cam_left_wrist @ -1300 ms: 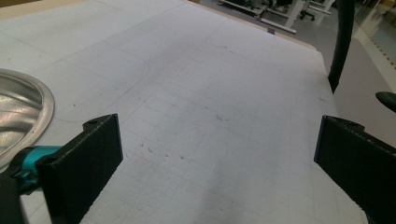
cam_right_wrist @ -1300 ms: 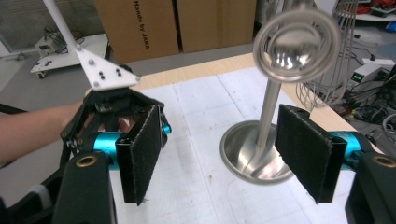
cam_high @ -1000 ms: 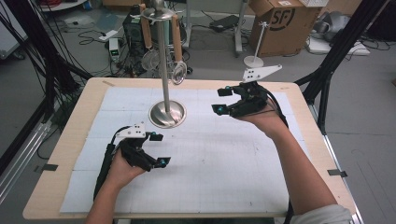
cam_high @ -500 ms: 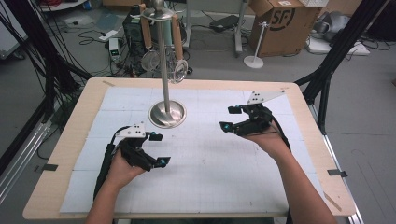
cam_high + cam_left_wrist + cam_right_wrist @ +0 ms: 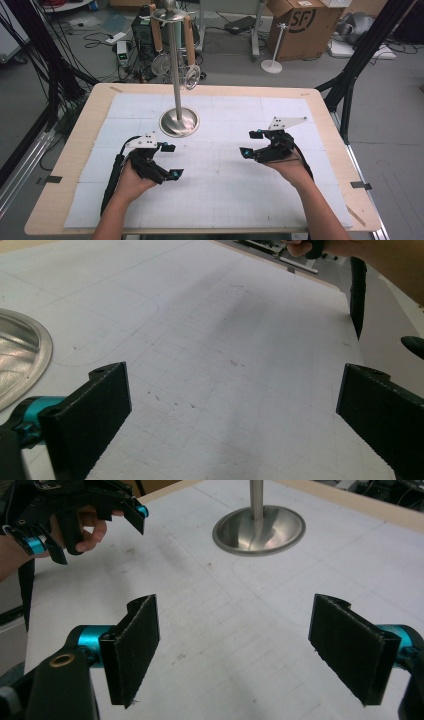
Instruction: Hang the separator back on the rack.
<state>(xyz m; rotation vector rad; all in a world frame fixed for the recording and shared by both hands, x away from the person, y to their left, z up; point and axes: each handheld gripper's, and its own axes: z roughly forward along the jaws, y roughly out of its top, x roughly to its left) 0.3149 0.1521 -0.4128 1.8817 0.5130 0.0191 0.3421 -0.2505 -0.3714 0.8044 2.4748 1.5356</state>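
Right claw (image 5: 254, 142) has been pulled back from the far right to near right of the stand (image 5: 178, 121), jaws wide apart, empty. Left claw (image 5: 171, 161) unchanged: spread, empty, near left. Stand untouched mid-counter (image 5: 320, 107); likely a reset between moves.

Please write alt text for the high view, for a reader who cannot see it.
Two hands hold open black grippers low over a white gridded mat: left gripper, right gripper. Behind them a metal stand with hanging utensils rises from its round base.

Metal stand (image 5: 178, 121): round shiny base flat on white mat, far-left of centre, thin pole upright, whisks hanging on top.
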